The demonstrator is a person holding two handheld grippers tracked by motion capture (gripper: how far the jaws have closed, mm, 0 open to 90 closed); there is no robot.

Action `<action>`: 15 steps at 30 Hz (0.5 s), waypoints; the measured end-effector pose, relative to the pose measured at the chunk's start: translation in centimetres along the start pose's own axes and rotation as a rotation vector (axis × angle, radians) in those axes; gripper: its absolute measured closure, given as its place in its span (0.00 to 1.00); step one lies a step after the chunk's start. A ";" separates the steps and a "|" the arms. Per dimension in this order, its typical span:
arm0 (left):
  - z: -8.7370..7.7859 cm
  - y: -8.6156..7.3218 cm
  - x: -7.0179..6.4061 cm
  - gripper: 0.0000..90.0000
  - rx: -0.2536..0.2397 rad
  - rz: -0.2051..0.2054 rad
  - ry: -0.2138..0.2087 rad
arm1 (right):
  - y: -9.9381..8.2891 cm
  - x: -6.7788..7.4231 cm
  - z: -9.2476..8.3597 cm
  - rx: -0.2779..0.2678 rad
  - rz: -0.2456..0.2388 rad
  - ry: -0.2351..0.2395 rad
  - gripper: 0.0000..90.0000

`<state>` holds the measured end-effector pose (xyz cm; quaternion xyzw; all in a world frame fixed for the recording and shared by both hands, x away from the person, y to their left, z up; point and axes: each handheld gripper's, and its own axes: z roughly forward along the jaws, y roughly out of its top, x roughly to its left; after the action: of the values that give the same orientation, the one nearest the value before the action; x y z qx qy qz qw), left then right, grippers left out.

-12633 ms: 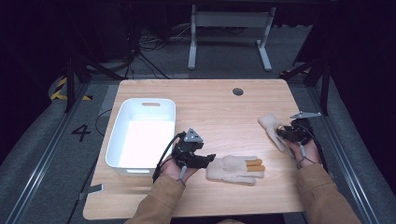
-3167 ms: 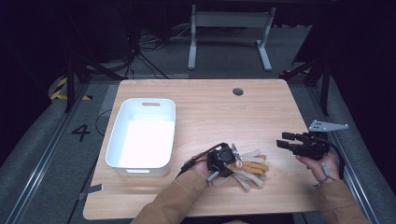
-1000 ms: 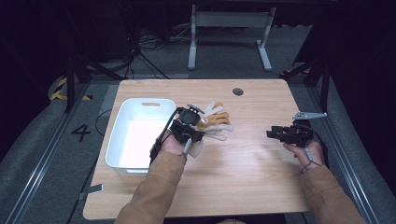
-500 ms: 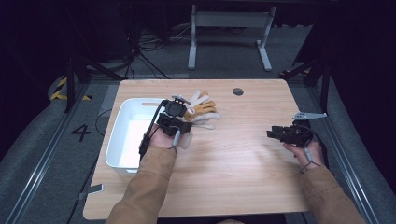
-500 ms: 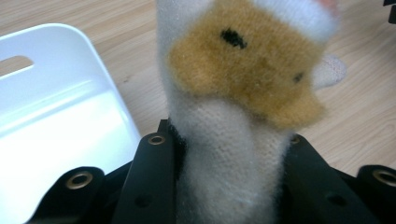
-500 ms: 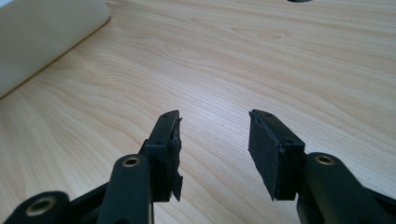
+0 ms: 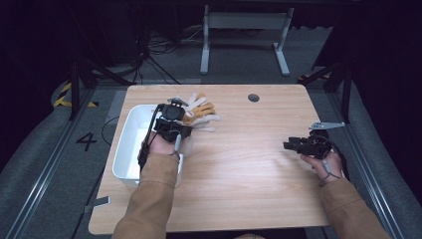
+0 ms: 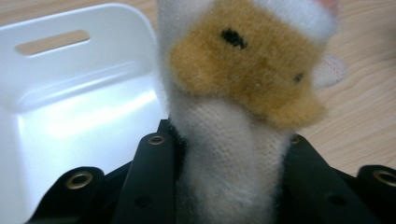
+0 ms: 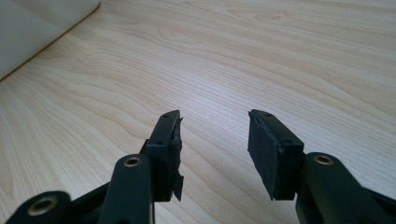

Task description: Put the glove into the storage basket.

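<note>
At the left of the desk (image 7: pixel 239 189) sits the white bin (image 7: pixel 130 144), and your left gripper (image 7: pixel 175 119) now hangs at its far right rim, jaws clamped on the cuff end of the fuzzy white and tan gloves (image 7: pixel 200 110). In the left gripper view the gloves (image 8: pixel 243 93) stand up between the two black jaws, with the bin (image 8: pixel 70 93) open just behind them to the left. That is the change to note: a second ago the bundle was farther right, over bare wood beside the bin, and your left hand has carried it leftward and toward the far edge, so it is now at the rim, though the glove fingers still trail over the wood to the right. I judge you are close to the drop; the gloves need to clear the rim fully before you let go, or the loose fingers may drape over the wall. Against the earliest frame, the two gloves no longer lie apart on the desk, one near centre and one at the right. At the right, your right gripper (image 7: pixel 298 145) rests low over the desk, jaws apart and holding nothing, kept in place.
</note>
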<state>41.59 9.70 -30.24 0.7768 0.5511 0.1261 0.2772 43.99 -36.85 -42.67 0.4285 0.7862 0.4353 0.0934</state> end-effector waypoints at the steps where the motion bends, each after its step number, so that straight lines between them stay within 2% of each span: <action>1: 0.0 0.0 0.3 0.79 0.008 -0.010 0.006 | 0.1 0.2 -0.1 -0.005 -0.010 -0.004 0.60; 5: -0.2 -0.1 1.4 0.79 0.030 -0.061 0.043 | 0.2 0.8 -0.4 -0.008 -0.035 -0.010 0.60; 7: -0.3 -0.1 2.1 0.79 0.031 -0.087 0.046 | 0.2 0.9 -0.6 -0.011 -0.033 -0.010 0.60; 12: 0.1 -0.2 3.8 0.79 0.065 -0.172 0.096 | 0.1 0.7 -0.8 -0.013 -0.020 -0.007 0.60; 15: 0.1 -0.2 4.7 0.79 0.079 -0.218 0.106 | 0.1 0.7 -0.7 -0.013 -0.027 -0.003 0.60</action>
<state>43.22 14.09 -30.97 0.7150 0.6506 0.1143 0.2289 43.24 -36.79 -42.01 0.4180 0.7890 0.4383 0.1033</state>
